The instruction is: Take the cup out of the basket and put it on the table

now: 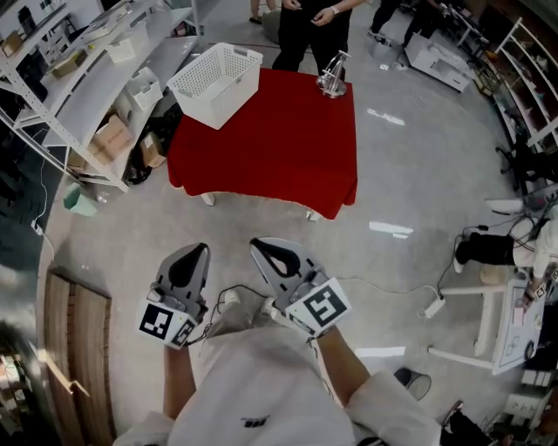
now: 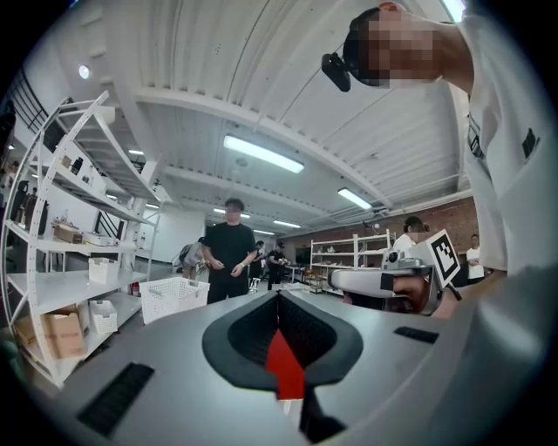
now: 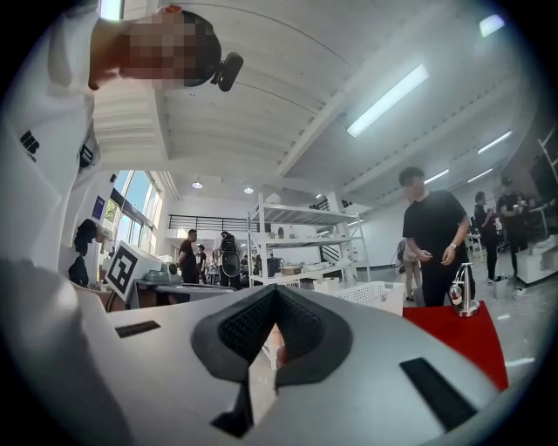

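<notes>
A white slatted basket stands on the far left corner of the red-covered table. No cup shows in any view, and the basket's inside is hidden. Both grippers are held close to my body, well short of the table. My left gripper is shut with nothing in it; its jaws meet at the tip. My right gripper is likewise shut and empty. The basket lies ahead of both grippers. Red cloth shows to the right in the right gripper view.
A small metal stand sits on the table's far right corner. A person in black stands behind the table. White shelving with cardboard boxes runs along the left. A white desk and cables are at the right.
</notes>
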